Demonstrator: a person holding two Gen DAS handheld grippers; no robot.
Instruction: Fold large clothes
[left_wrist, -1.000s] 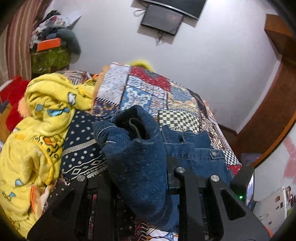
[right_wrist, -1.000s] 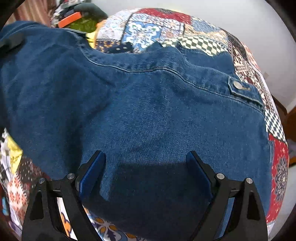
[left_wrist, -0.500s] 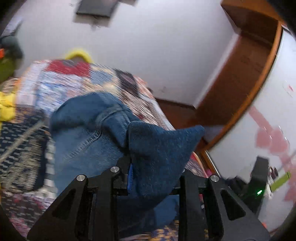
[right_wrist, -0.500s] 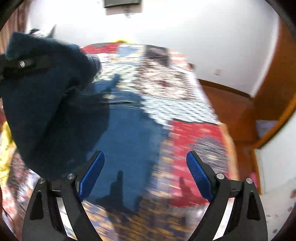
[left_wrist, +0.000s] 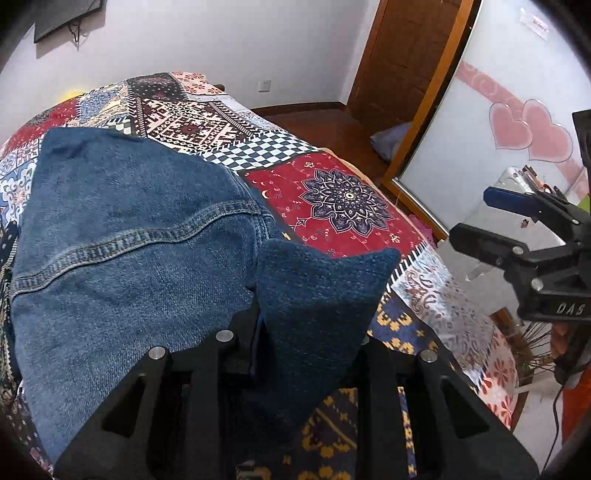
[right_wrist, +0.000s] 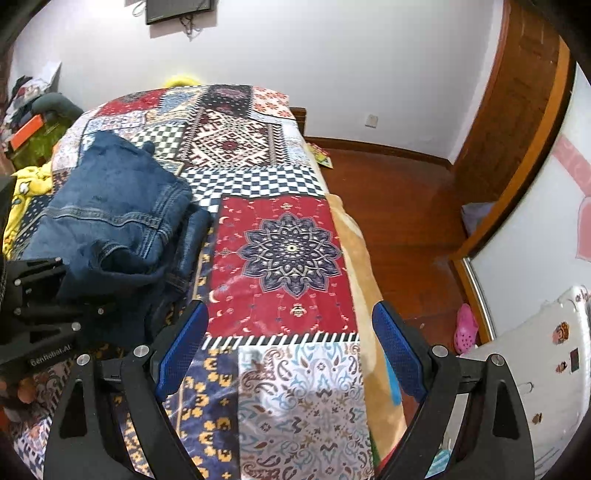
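1. The denim jacket (left_wrist: 122, 236) lies on the bed (left_wrist: 343, 192), a patchwork-covered bed, on the half that shows at the left of both wrist views; it is already doubled over on itself, with a seamed panel uppermost

2. The left tool (left_wrist: 310, 332) is closed on a corner of that jacket: a dark blue flap of denim stands up out of its jaws, pinched between them, while the rest of the garment spreads away from the tool toward the far-left part of the bed

3. The right tool (right_wrist: 291, 350) hangs with its blue pads wide apart and nothing between them; under it is bare quilt, the red medallion patch (right_wrist: 291, 254) and the paisley patch (right_wrist: 303, 398) near the bed's near-right edge

4. The relation that matters: the jacket lies wholly to the left of the right tool, well apart from its pads, and the folded stack's long axis runs roughly from the near edge of the bed toward the far edge

5. So the left tool is the nearer one, in fact the only one touching the cloth. In the right wrist view the left tool (right_wrist: 85, 295) shows at the left border, just beside the stack's near end

6. My reading is that the held corner must be laid down on or across the stack next, and the free right tool would have to travel left over the quilt to help smooth or pin it

7. The risk I see is the thick denim springing open once the corner is let go
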